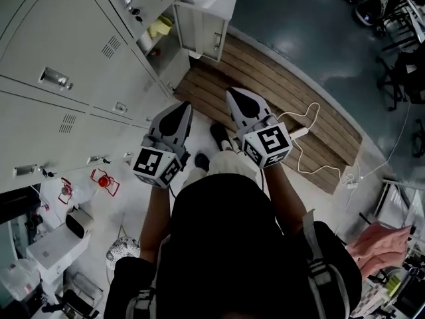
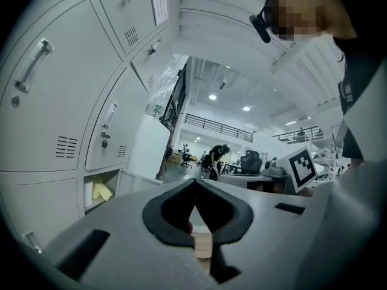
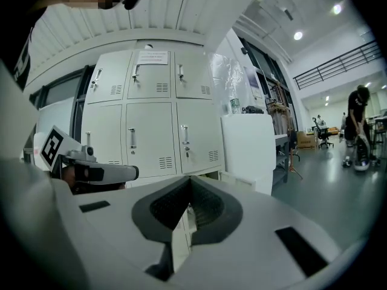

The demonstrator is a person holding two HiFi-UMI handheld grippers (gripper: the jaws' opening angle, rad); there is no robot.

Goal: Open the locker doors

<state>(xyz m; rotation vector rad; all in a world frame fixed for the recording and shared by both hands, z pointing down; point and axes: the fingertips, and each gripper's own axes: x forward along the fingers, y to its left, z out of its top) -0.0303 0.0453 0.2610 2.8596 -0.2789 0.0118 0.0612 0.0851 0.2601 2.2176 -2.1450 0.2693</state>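
A bank of grey lockers (image 1: 60,58) fills the upper left of the head view. One bottom-row locker door (image 1: 199,30) stands open, with a yellow item (image 1: 159,26) inside. The other doors in view are closed, each with an upright handle (image 3: 132,139). My left gripper (image 1: 184,106) and right gripper (image 1: 230,93) are held side by side in front of the body, apart from the lockers. Both are shut with nothing between the jaws. The left gripper view shows the open compartment (image 2: 100,191) low at left. In the right gripper view the locker bank (image 3: 154,119) is straight ahead.
A wooden slatted platform (image 1: 285,98) lies on the floor beyond the lockers, with a white cable (image 1: 312,145) across it. A white cabinet (image 3: 251,150) stands right of the lockers. Boxes and red objects (image 1: 103,181) clutter the floor at lower left. A person (image 3: 357,125) stands far off.
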